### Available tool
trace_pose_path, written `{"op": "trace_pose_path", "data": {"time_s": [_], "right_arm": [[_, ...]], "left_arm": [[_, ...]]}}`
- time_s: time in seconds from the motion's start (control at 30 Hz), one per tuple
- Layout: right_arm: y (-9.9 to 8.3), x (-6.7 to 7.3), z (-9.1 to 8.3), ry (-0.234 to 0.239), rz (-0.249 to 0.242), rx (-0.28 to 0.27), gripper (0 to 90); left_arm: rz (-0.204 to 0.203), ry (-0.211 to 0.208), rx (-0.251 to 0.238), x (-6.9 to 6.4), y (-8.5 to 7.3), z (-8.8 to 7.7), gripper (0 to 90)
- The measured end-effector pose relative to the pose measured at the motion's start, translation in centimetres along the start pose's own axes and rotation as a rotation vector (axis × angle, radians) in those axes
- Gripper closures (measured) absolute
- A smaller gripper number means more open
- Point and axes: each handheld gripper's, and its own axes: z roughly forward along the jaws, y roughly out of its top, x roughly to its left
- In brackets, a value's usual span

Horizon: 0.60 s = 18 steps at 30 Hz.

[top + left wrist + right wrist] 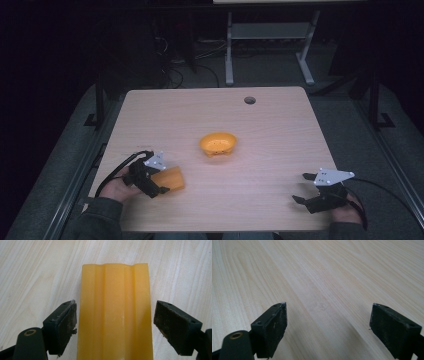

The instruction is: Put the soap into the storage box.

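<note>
A yellow-orange ridged block [171, 178] [115, 315] lies flat on the wooden table [270, 130] near its front left. My left gripper [161, 181] [115, 322] is open and straddles the block, one pad on each side with a thin gap on both. An orange bowl [218, 143] with small holes in its bottom sits near the table's middle, apart from both grippers. At the front right, my right gripper [300, 187] [328, 325] is open, low over bare wood with nothing between its jaws.
A round cable hole [249, 100] sits near the table's far edge. Beyond the table stands a white desk frame [270, 30] on a dark floor with cables. A hand and dark sleeve [107, 200] hold the left gripper at the front edge.
</note>
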Motion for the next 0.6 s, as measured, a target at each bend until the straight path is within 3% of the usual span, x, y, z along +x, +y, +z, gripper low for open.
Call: {"op": "trace_pose_path", "data": {"time_s": [0.6], "right_arm": [[0.0,0.0,0.0,0.001,-0.001,-0.002,14.0]], "left_arm": [[-0.002,-0.020,0.040,0.3,0.4,1.4,18.0]]}}
